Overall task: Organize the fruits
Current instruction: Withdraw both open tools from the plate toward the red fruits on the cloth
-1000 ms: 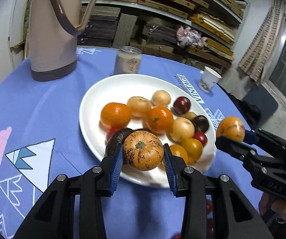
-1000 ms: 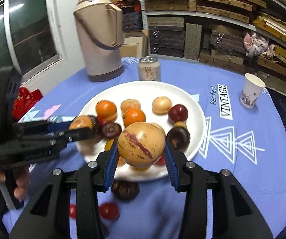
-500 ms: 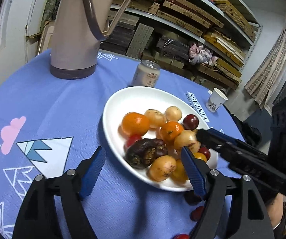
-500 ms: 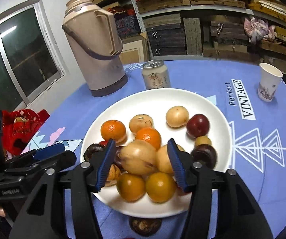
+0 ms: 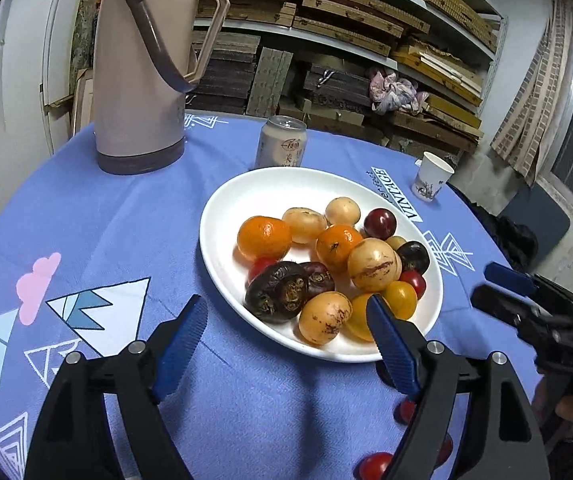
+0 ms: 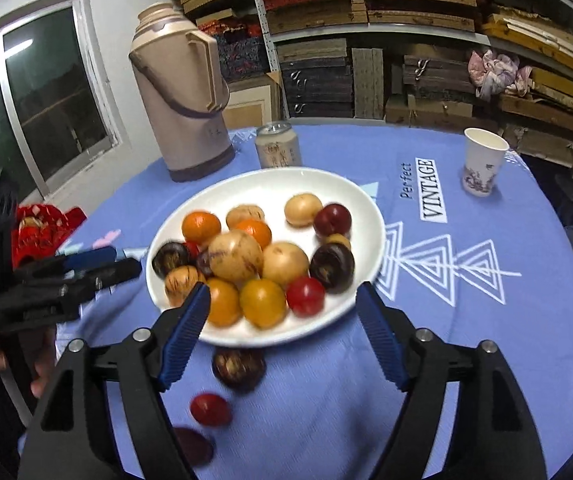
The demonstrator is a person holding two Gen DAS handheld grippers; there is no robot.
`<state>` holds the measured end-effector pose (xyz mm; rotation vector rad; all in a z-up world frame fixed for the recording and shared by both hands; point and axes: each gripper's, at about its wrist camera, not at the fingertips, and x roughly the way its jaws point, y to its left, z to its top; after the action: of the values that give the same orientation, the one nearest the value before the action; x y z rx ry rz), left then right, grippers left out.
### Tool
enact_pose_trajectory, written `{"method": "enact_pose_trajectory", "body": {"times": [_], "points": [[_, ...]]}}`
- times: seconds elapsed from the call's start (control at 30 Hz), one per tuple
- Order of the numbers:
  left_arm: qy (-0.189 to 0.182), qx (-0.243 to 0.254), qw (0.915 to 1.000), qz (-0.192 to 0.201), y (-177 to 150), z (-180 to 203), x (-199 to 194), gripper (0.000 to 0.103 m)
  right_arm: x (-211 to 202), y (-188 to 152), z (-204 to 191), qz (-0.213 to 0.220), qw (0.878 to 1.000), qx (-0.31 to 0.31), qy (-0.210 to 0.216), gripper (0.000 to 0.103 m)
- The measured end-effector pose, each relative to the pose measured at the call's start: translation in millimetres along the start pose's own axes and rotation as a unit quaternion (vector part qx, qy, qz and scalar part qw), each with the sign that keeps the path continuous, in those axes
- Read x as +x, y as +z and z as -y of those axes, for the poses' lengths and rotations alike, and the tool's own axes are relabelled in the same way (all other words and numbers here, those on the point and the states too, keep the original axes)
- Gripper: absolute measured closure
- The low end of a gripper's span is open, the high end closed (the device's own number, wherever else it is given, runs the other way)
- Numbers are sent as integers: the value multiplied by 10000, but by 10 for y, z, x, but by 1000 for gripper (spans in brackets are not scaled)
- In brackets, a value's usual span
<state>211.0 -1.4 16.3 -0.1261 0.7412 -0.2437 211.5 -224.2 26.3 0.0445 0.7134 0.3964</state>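
Observation:
A white plate (image 5: 246,196) (image 6: 270,184) on the blue tablecloth holds several fruits: oranges (image 5: 263,237), yellow speckled fruits (image 5: 373,259), dark purple ones (image 5: 282,291) and small red ones. My left gripper (image 5: 286,340) is open and empty, just short of the plate's near rim. My right gripper (image 6: 282,336) is open and empty, above the plate's near edge. On the cloth below the plate lie a dark purple fruit (image 6: 239,365) and a red tomato (image 6: 210,409). Red tomatoes (image 5: 374,465) also lie on the cloth in the left wrist view.
A tall beige thermos (image 5: 142,64) stands at the back left. A drink can (image 5: 283,142) stands behind the plate. A paper cup (image 5: 430,178) stands at the back right. A red bag (image 6: 42,232) lies at the table's left. Shelves of stacked boards fill the background.
Both grippers have let go of their speckled fruits onto the plate, opened wide and drawn back from it.

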Motion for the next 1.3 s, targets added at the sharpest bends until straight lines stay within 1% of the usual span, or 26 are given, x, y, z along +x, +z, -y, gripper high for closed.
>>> {"method": "enact_pose_trajectory", "body": {"times": [0.03,0.2,0.4,0.53,0.63,0.83,0.9,0.93,1.0,1.1,1.23,1.3], "points": [[1,-1,10000,-10,-1,-3,7,21,-12,-28,-7,-30,10000,-43,-17,29],[33,1,10000,-59,-2,-6,33,21,-41,-153,-58,-135,9994,-245,-190,19],[89,85,9999,-110,-26,28,58,20,-46,-192,-165,-210,9982,-477,-287,11],[157,121,9998,-102,-34,45,56,16,-41,-238,-269,-310,9963,-742,-311,10],[203,184,9996,-100,-52,58,48,16,-57,-287,-335,-346,9946,-934,-306,8],[358,435,9980,-275,-160,102,67,16,-38,-345,-377,-408,9920,-1107,-439,7],[430,498,9973,-331,-188,109,71,11,-45,-351,-379,-380,9919,-1125,-447,5],[460,501,9971,-353,-198,109,70,6,-52,-354,-390,-364,9916,-1153,-458,5],[474,485,9968,-420,-226,107,71,6,-58,-367,-435,-356,9900,-1274,-481,5],[417,581,9959,-558,-266,126,72,6,-64,-406,-516,-386,9870,-1499,-442,5],[562,931,9923,-591,-321,192,53,6,-98,-494,-667,-408,9820,-1836,-189,5],[602,1015,9911,-611,-342,198,52,6,-111,-555,-759,-473,9782,-2022,-47,5]]}}
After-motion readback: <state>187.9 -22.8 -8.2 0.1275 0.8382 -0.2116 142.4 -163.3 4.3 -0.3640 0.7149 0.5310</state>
